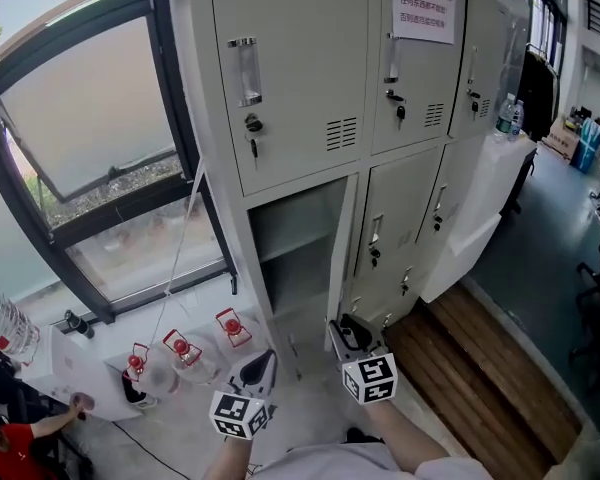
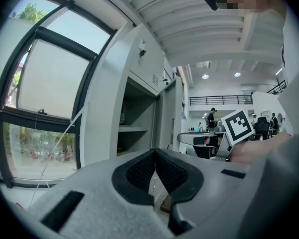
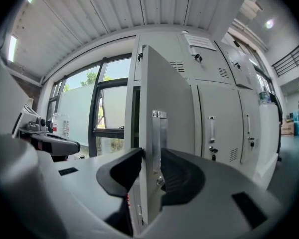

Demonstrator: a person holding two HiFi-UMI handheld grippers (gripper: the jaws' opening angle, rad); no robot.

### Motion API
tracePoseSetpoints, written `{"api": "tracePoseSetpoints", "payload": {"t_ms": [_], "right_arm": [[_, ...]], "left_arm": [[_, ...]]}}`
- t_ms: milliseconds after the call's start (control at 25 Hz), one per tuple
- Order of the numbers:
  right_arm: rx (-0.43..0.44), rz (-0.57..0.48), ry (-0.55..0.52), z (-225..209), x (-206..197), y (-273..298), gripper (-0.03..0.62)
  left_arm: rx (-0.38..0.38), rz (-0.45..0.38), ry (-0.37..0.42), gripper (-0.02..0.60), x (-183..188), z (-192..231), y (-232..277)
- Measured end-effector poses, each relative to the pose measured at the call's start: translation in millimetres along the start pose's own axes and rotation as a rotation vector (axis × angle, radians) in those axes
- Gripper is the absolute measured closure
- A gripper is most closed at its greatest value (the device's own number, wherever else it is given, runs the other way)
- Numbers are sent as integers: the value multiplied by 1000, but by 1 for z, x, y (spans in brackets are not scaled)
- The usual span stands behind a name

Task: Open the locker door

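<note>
At the bottom-left locker (image 1: 295,243), the door (image 1: 343,243) already stands swung out, edge-on to the head view, its long axis upright. The right gripper (image 1: 352,330) is the one on it. In its own view the jaws close on the door's free edge, one pad on the inner face and the other against the upright handle (image 3: 158,133) on the outer face (the grip looks firm, though the contact line itself is tucked behind the pads). So the door lies straight ahead between those jaws. Any wider swing would, I judge, turn about hinges on its far vertical edge, toward the neighbouring lockers.

The left gripper (image 1: 258,368) hangs low and to the left, well apart from the door, its jaws pressed together on nothing.

Hard to make out are the hinges, the door's lower end where the jaws cut it off, and the locker's inside beyond one shelf (image 2: 132,129).
</note>
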State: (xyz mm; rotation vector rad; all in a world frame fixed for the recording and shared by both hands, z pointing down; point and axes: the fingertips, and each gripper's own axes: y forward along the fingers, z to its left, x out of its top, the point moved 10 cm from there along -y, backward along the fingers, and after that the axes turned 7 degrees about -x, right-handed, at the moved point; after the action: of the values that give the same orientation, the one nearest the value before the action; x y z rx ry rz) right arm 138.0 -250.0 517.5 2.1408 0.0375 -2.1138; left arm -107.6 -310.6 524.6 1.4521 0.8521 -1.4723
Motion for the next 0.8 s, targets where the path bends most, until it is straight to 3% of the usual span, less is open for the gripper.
{"api": "tracePoseSetpoints", "payload": {"t_ms": [480, 560, 800], "right_arm": [[-245, -17, 51, -68, -8, -57, 487], [-299, -34, 55, -78, -8, -66, 547], [-286, -42, 58, -87, -8, -71, 579]], "left_arm": [[-122, 0, 24, 573, 5, -31, 39], [-129, -4, 28, 572, 7, -34, 43], [-115, -12, 32, 573, 9, -36, 46]]}}
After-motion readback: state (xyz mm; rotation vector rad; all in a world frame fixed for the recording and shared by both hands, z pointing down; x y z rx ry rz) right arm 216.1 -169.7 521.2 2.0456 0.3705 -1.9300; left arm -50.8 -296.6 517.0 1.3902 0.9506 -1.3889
